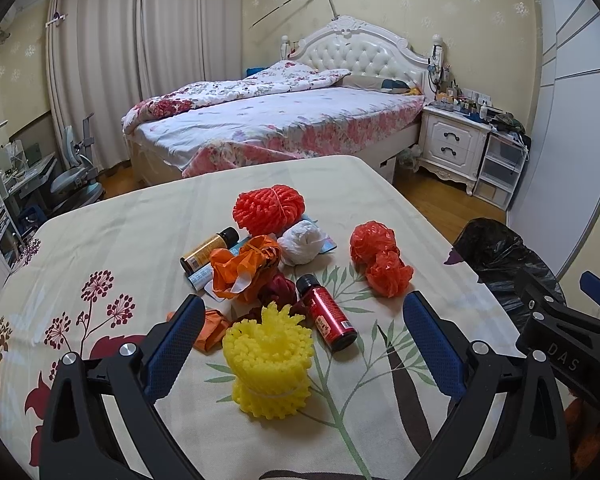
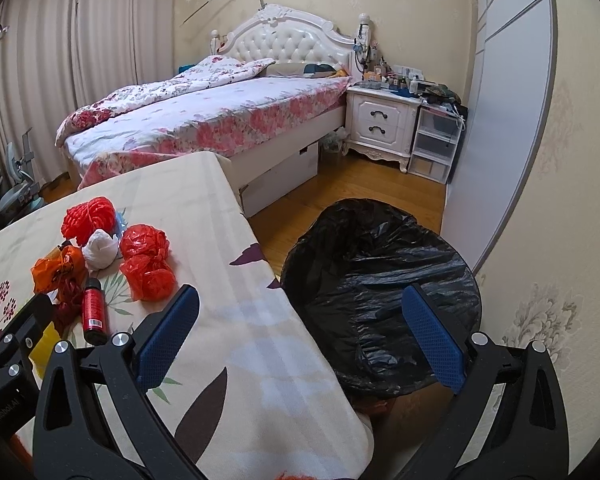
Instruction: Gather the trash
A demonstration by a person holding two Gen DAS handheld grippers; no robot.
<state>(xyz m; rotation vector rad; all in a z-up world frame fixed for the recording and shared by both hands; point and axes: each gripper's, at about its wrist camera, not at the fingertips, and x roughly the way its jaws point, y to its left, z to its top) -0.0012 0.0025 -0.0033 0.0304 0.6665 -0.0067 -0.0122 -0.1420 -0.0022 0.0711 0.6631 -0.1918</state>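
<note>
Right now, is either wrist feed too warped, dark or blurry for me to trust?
Left wrist: sharp on the yellow foam net and red bottle; fisheye bends the table edge, corners are vignetted black. Right wrist: the black bin bag reads very dark with faint glare on its folds; its inside is hard to judge.

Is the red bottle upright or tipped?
Tipped. The red bottle lies on its side on the tablecloth, black cap toward the orange bag.

trash on table, bin right
</note>
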